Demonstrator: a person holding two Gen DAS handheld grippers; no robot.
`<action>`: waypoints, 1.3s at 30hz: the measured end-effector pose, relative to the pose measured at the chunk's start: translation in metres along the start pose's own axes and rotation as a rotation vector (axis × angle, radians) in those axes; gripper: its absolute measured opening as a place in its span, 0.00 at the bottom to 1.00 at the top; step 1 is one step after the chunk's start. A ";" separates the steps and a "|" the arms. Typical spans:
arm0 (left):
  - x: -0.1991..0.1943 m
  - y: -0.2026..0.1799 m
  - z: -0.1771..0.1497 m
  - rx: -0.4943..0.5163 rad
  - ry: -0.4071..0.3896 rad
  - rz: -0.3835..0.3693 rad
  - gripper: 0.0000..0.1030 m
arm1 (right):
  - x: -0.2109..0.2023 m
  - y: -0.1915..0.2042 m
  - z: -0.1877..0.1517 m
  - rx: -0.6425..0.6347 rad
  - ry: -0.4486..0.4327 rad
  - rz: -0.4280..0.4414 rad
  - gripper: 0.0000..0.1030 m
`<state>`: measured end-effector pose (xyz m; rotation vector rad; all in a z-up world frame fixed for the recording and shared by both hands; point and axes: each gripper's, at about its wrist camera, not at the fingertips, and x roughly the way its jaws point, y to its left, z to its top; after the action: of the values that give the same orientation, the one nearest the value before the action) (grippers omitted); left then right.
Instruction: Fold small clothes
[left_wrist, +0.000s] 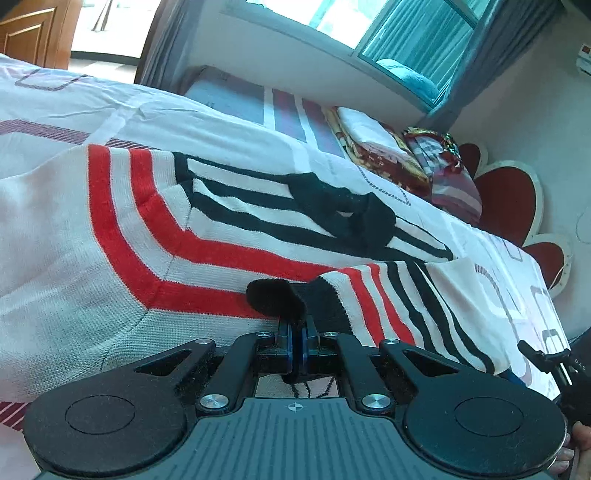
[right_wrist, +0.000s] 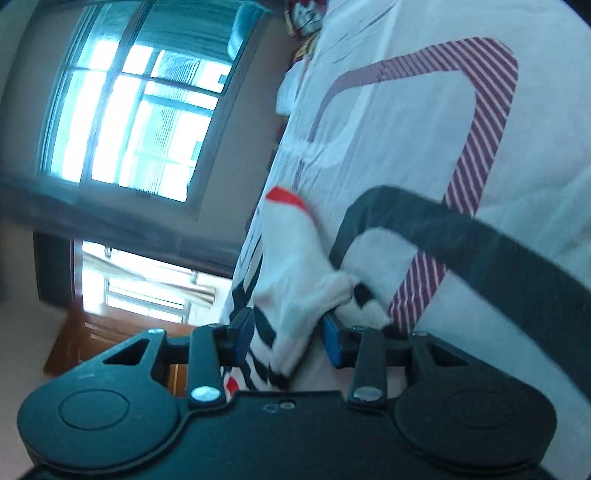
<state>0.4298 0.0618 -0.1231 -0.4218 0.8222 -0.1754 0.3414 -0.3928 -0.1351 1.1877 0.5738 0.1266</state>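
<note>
A white knit sweater (left_wrist: 147, 229) with red and black stripes lies across the bed sheet (left_wrist: 184, 110). My left gripper (left_wrist: 295, 332) is low over its near edge, blue pads together, shut on the sweater's black cuff (left_wrist: 271, 297), which sticks out past the fingertips. In the right wrist view, which is rolled sideways and blurred, a thick bunch of the sweater (right_wrist: 295, 280) fills the gap between the blue pads of my right gripper (right_wrist: 288, 332), which is shut on it. A black band of the sweater (right_wrist: 480, 251) arcs across the sheet (right_wrist: 406, 129) beyond it.
Folded blankets and pillows (left_wrist: 388, 151) are stacked at the bed's far end against a red headboard (left_wrist: 509, 199). A large window (right_wrist: 122, 110) and a wooden door (left_wrist: 33, 33) lie beyond the bed. A hand (left_wrist: 580, 443) shows at the lower right edge.
</note>
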 end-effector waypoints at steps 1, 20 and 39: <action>0.001 -0.001 0.000 0.005 0.002 0.005 0.04 | 0.001 -0.001 0.002 0.007 0.003 0.001 0.38; -0.001 -0.007 -0.011 0.091 0.026 0.078 0.05 | 0.017 0.025 -0.009 -0.339 0.046 -0.232 0.06; 0.048 -0.101 0.007 0.401 -0.042 0.031 0.71 | 0.109 0.083 0.036 -0.794 0.148 -0.184 0.23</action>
<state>0.4681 -0.0420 -0.1078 -0.0353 0.7303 -0.2944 0.4690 -0.3490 -0.0899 0.3546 0.6724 0.2584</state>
